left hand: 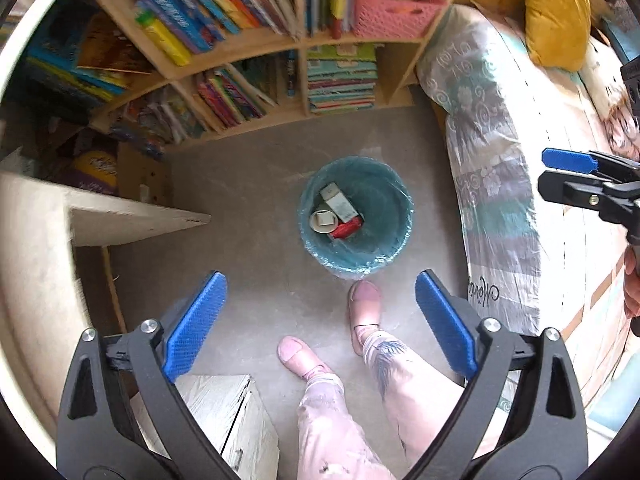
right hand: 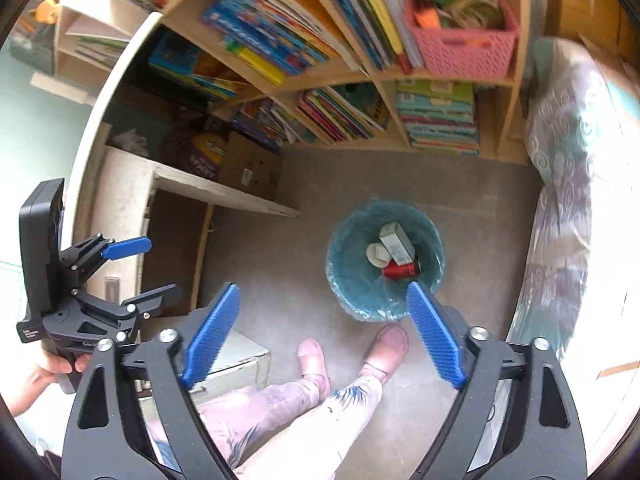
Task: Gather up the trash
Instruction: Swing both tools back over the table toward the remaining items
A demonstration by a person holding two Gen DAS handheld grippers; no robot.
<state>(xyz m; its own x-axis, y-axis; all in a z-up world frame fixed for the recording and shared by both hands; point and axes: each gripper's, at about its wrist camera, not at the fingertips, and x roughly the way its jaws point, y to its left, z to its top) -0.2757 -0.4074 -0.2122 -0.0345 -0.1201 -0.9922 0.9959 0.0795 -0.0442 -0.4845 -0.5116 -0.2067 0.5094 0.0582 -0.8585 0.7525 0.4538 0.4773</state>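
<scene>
Both jaws released, nothing between – left gripper [left hand: 320, 320], right gripper [right hand: 324, 332]; bin [left hand: 394, 240] ahead; better to seek remaining trash.

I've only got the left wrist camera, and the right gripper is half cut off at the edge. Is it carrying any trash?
Observer: No. The right gripper has its pads spread wide, with nothing between them.
Operator: What's holding the left gripper?
Observer: A hand wraps its handle from below.
Operator: Anything beyond the left end of the bookcase?
Observer: A smaller shelf unit with stacked papers.
</scene>
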